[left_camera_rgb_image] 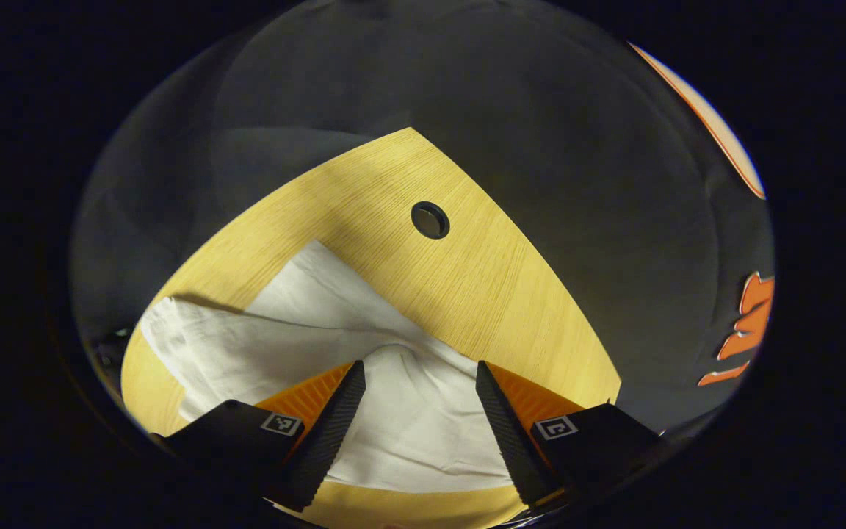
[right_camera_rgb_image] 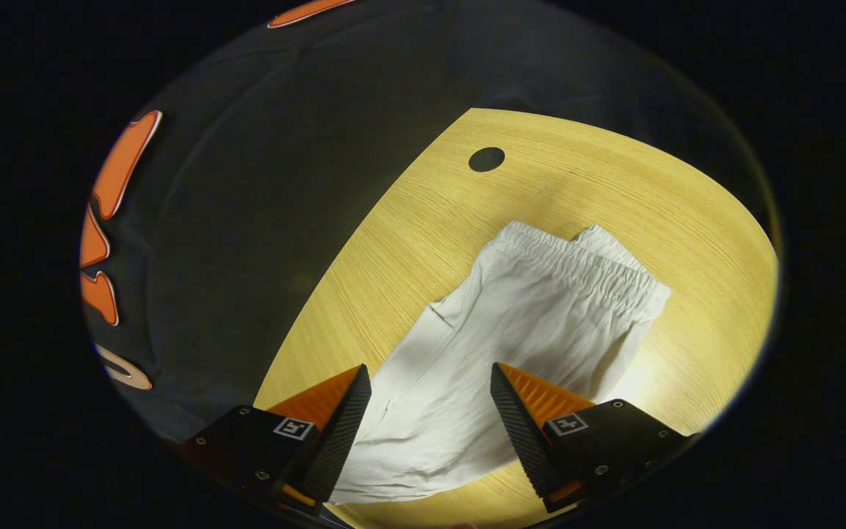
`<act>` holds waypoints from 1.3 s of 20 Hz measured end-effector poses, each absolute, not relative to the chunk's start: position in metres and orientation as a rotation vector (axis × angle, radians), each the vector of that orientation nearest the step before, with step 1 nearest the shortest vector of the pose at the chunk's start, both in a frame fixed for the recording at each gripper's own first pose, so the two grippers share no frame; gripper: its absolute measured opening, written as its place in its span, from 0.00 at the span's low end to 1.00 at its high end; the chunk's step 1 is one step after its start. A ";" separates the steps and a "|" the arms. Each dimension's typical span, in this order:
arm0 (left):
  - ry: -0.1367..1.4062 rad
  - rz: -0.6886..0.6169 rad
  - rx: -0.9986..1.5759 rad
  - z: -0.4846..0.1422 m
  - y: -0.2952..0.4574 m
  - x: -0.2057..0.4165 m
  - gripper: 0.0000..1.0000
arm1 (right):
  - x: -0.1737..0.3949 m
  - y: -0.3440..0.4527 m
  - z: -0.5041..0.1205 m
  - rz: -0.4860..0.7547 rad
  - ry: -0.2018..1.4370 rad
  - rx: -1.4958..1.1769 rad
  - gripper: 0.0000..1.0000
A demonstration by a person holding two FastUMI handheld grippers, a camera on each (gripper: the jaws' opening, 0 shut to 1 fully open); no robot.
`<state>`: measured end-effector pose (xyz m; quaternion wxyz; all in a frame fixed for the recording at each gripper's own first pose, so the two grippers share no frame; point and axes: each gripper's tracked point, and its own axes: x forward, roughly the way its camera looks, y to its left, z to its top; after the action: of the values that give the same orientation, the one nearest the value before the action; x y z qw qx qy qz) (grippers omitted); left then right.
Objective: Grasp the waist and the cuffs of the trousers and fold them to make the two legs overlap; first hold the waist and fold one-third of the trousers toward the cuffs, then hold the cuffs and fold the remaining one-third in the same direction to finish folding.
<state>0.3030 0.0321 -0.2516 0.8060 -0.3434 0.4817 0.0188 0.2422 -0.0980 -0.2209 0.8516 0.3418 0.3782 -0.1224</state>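
Right gripper view: the trousers (right_camera_rgb_image: 533,330) lie flat on the wooden surface (right_camera_rgb_image: 423,242), elastic waist (right_camera_rgb_image: 592,268) toward the far side, not far from the round hole (right_camera_rgb_image: 487,159), legs running back toward the camera. The two legs appear already overlapped, though the fisheye makes this hard to confirm.

Risks: the fabric is thin and creased. A pinch that takes one layer alone would drag the top leg off the lower one and undo the overlap. Lifting the two ends unevenly would skew the fold line, and the cloth lies near the surface's edge, so a pull that way could slide it off.

Right tool (right_camera_rgb_image: 430,400): fingers spread wide over the lower legs, gripping nothing; whether the tips touch the cloth cannot be told.

Left gripper view: left tool (left_camera_rgb_image: 421,400) likewise spread wide above a rumpled portion of the trousers (left_camera_rgb_image: 364,345), with a raised ridge between the fingers. It holds nothing. The surface (left_camera_rgb_image: 482,294) beyond is bare apart from the hole (left_camera_rgb_image: 430,220).
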 end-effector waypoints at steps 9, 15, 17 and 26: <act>0.903 -0.180 -0.567 -0.169 -0.003 0.258 0.99 | 0.169 -0.097 -0.168 -0.221 0.662 0.565 0.99; 0.795 -0.285 -0.420 -0.125 -0.049 0.229 1.00 | 0.111 -0.135 -0.147 -0.259 0.578 0.369 0.99; 0.748 -0.287 -0.378 -0.113 -0.063 0.225 1.00 | 0.096 -0.149 -0.147 -0.263 0.569 0.349 0.99; 0.518 -0.198 -0.263 -0.060 -0.107 0.201 0.99 | 0.102 -0.202 -0.183 -0.239 0.632 0.627 0.99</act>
<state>0.2014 -0.1072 -0.0597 0.9533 -0.1296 0.2549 -0.0974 0.1017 -0.2016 -0.1832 0.8957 0.3026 0.3048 -0.1152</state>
